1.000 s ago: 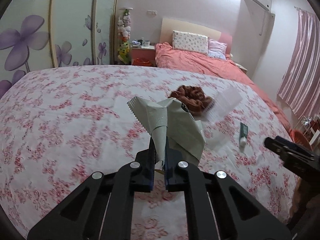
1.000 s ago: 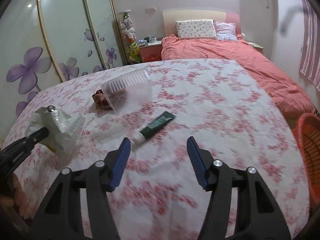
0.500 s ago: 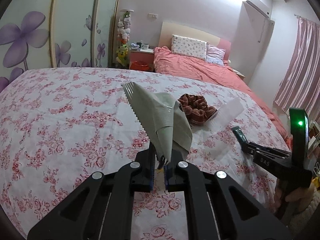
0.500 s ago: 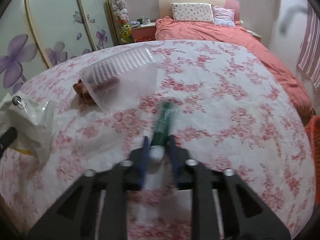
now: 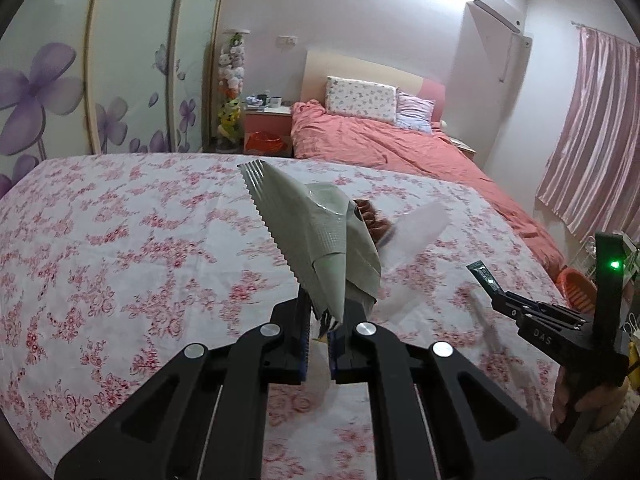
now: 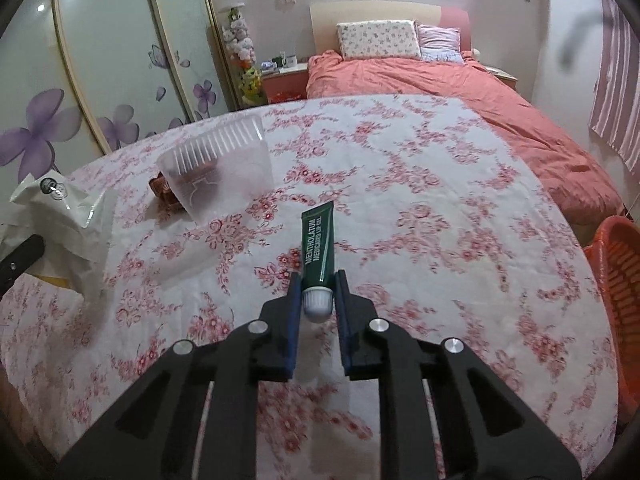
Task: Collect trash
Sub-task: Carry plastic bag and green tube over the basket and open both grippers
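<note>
Right gripper (image 6: 318, 292) clamps the lip-gel tube (image 6: 318, 248); left gripper (image 5: 318, 326) grips a foil wrapper (image 5: 316, 240); next, likely the orange basket (image 6: 618, 264) beside the bed.

cup (image 6: 224, 172) on bedspread (image 6: 420, 208) — tube (image 6: 319, 248) right, basket (image 6: 620, 280) far right

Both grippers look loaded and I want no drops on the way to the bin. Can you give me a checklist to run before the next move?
1. Left gripper clamped on the grey wrapper: ok.
2. Right gripper closed on the green tube at its white cap end: ok; its jaws have just been closing.
3. Tube clear of the floral bedspread: cannot tell.
4. Orange basket in sight beside the bed: ok.
5. All trash collected: not ok; the clear plastic container is on the bedspread.
</note>
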